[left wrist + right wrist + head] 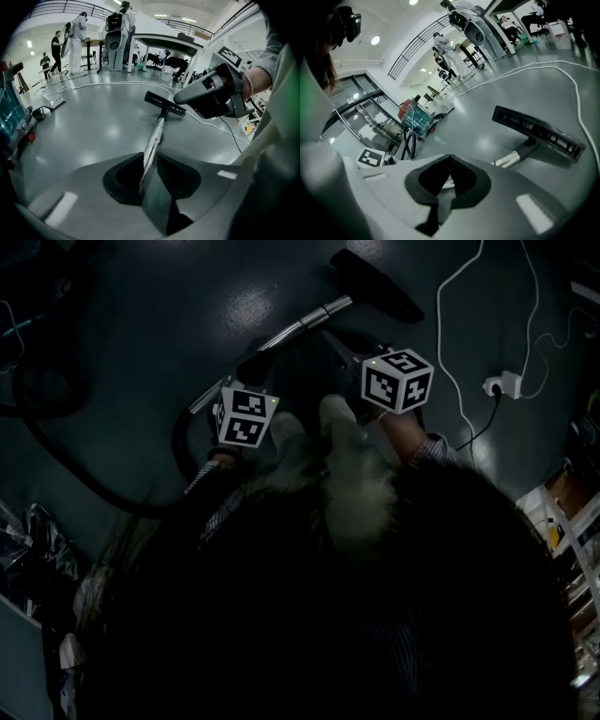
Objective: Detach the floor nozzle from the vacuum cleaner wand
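As I read it on my feeds, floor: glossy grey-blue floor (187, 306), dim, with the nozzle resting on it.
Hose: thick black flexible hose (56, 457), curving over the floor at my left, well apart from the nozzle.
Wand: shiny chrome metal vacuum wand (309, 324), running aslant from my two grippers out to the nozzle.
Nozzle: flat black plastic floor nozzle (375, 282), on the floor at the wand's far end. Its black neck is joined to the chrome tube, so I count it as still attached.
Left gripper: grey two-jaw left gripper (143, 180), jaws clamped on the wand. In its own view the tube runs straight out from between them toward the nozzle.
Right gripper: grey two-jaw right gripper (446, 182), jaws closed across the wand with a strip of chrome showing between them. It sits nearer the nozzle than the left one.
Cable: thin white cable (450, 343), looping over the floor to the right of the nozzle, apart from it.
Plug: small white plug block (500, 385), beside the cable, right of my right gripper.
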`<state>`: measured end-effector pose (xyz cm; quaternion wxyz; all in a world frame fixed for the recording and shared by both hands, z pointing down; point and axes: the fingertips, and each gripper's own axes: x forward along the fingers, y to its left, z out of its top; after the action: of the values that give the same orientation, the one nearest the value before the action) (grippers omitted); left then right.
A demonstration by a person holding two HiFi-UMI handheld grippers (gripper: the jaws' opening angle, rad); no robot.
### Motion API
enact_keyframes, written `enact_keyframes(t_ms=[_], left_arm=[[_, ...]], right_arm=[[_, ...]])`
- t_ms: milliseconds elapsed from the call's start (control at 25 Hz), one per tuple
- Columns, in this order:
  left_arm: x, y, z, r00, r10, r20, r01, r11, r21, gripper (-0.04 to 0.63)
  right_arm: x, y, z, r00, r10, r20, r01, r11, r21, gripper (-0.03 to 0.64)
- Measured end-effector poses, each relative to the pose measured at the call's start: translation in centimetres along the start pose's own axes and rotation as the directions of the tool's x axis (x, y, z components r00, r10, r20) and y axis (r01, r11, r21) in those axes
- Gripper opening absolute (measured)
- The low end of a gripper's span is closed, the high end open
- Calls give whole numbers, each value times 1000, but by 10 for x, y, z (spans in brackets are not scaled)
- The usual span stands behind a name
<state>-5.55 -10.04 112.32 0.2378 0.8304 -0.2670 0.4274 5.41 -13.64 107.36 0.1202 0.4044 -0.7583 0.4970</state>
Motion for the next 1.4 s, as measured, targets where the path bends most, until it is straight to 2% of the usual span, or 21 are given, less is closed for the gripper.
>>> enact_keyframes(t_ms=[120, 280, 360, 600, 720, 840, 960, 1120, 1240, 1400], left_arm=[[27, 1, -25, 998, -5, -57, 10, 996, 85, 133], [57, 6, -49, 991, 10, -133, 21, 972, 233, 179], [71, 8, -60, 985, 9, -172, 38, 964, 264, 202], [95, 14, -76, 972, 27, -234, 54, 941, 333, 204], [100, 11, -76, 964, 0, -266, 94, 935, 341, 202], [102, 12, -74, 960, -24, -280, 117, 940, 320, 202], [101, 13, -73, 962, -37, -269, 119, 948, 295, 184], [102, 12, -73, 963, -39, -267, 120, 948, 294, 184], [99, 14, -69, 964, -25, -264, 104, 951, 291, 184], [84, 14, -51, 970, -14, -243, 84, 956, 280, 184]], right_arm=[[21, -11, -17, 1000, 29, -9, -29, 1000, -4, 2], [35, -24, -35, 999, 49, -13, -49, 999, 23, 2], [38, -31, -39, 999, 45, -1, -45, 998, 45, 2], [48, -39, -43, 999, 48, 7, -49, 996, 69, 2], [49, -42, -40, 999, 46, 10, -46, 997, 67, 2], [52, -46, -34, 999, 27, 33, -29, 996, 80, 2], [53, -40, -31, 998, 29, 50, -33, 996, 89, 2], [49, -19, -32, 996, 81, 37, -83, 994, 67, 2], [46, -13, -30, 995, 88, 38, -91, 994, 58, 2], [32, -6, -9, 992, 83, 94, -91, 993, 80, 2]])
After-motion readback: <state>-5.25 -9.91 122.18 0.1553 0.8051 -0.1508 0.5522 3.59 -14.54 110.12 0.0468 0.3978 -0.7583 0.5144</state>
